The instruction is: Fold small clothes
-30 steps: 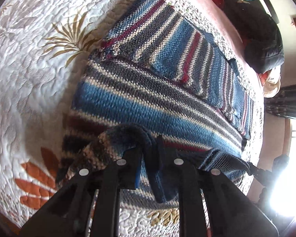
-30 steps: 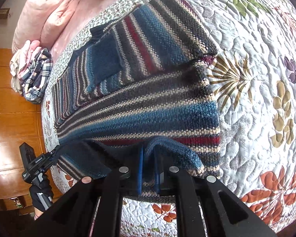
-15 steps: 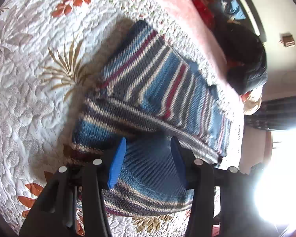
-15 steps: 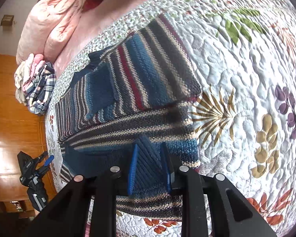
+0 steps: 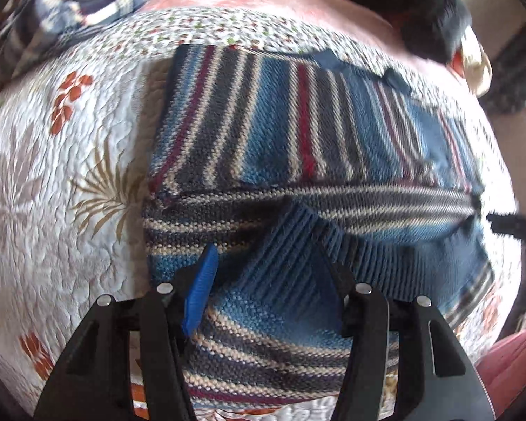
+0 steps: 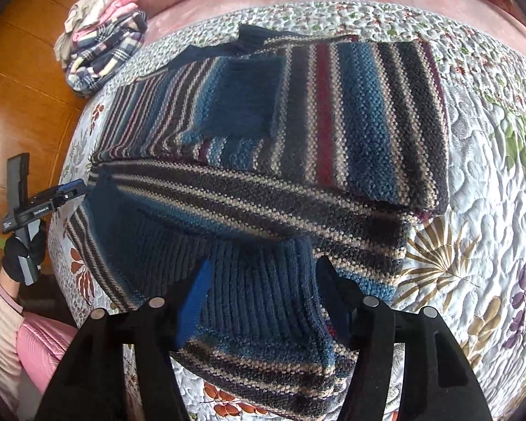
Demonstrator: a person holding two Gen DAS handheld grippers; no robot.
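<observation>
Bed, floral quilt (image 6: 480, 182): fills both frames.
Sweater (image 6: 298, 161), striped, folded: frame centre on the quilt, ribbed hem nearest the cameras.
Plaid clothes pile (image 6: 101, 45): upper left, beyond the sweater.
Left gripper (image 5: 268, 282): fingers apart, empty, over the hem.
Right gripper (image 6: 263, 287): fingers apart, empty, likewise.

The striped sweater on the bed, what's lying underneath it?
Under the striped sweater is a white quilt with leaf and flower prints, showing all around it. The quilt directly beneath, and the sweater's folded-under layers, are covered and cannot be seen.
</observation>
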